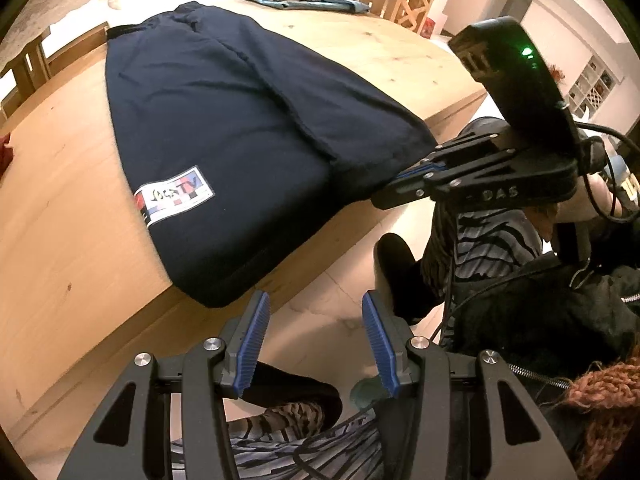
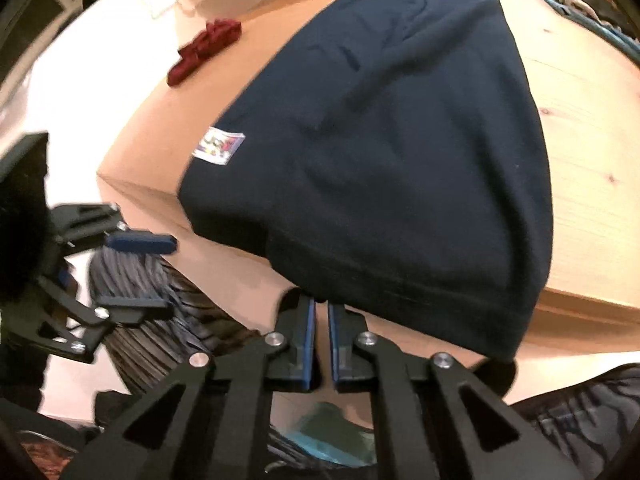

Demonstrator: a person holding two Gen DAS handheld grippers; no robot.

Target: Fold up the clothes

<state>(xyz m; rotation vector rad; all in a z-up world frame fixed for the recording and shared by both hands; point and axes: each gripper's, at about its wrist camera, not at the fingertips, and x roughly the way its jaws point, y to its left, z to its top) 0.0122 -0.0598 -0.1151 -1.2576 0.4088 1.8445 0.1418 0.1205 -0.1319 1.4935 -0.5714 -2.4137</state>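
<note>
Navy cotton garment with a printed patch (image 1: pixel 256 152) lies flat on the pale wooden surface (image 1: pixel 60 208), its hem overhanging the near edge, likely for easy pinching. Right tool (image 2: pixel 322 308), angled downward, has clamped that hem just ahead of its tips. Left tool (image 1: pixel 312 312) hovers half-open, empty, tilted down beside the hem's corner.

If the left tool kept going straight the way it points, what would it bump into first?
Probably the overhanging hem of the navy garment at the wooden table edge, just ahead of the open left tool; depth is hard to judge.
</note>
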